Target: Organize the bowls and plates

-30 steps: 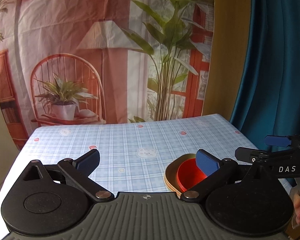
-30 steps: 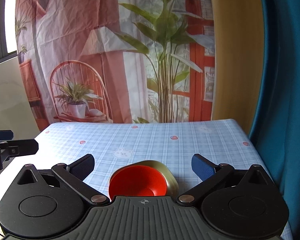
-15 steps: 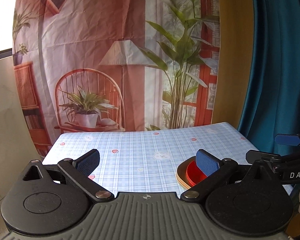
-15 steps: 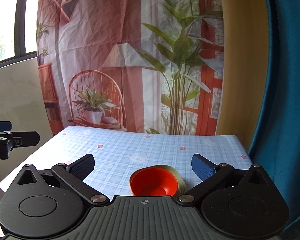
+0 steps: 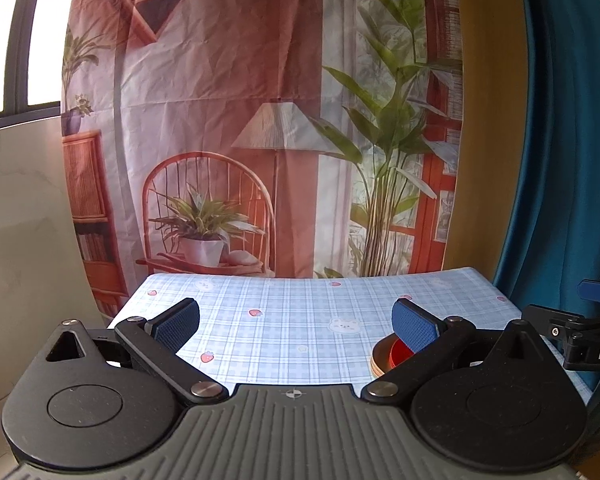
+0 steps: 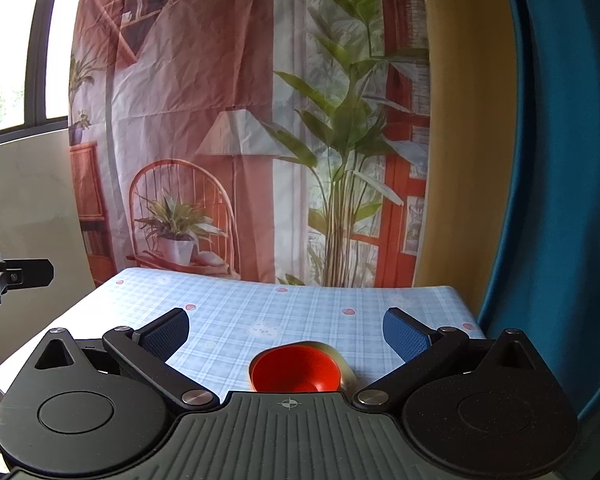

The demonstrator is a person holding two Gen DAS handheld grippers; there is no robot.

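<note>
A red bowl (image 6: 294, 370) sits in a tan plate (image 6: 346, 372) near the front of the table with a blue checked cloth (image 6: 284, 312). In the left wrist view the same bowl (image 5: 400, 350) and plate (image 5: 378, 362) lie at the right, partly behind my right fingertip (image 5: 414, 326). My left gripper (image 5: 296, 322) is open and empty, held back over the table's near edge. My right gripper (image 6: 286, 330) is open and empty, with the bowl low between its fingers and below them.
A printed backdrop (image 5: 260, 120) with a chair and plants hangs behind the table. A blue curtain (image 6: 560, 160) stands at the right. The table's left edge (image 6: 60, 320) drops beside a pale wall. The right gripper (image 5: 580, 336) shows at the left view's right edge.
Both grippers have pulled back and risen away from the table, so the bowl and plate look smaller and lower. Both stay open.
</note>
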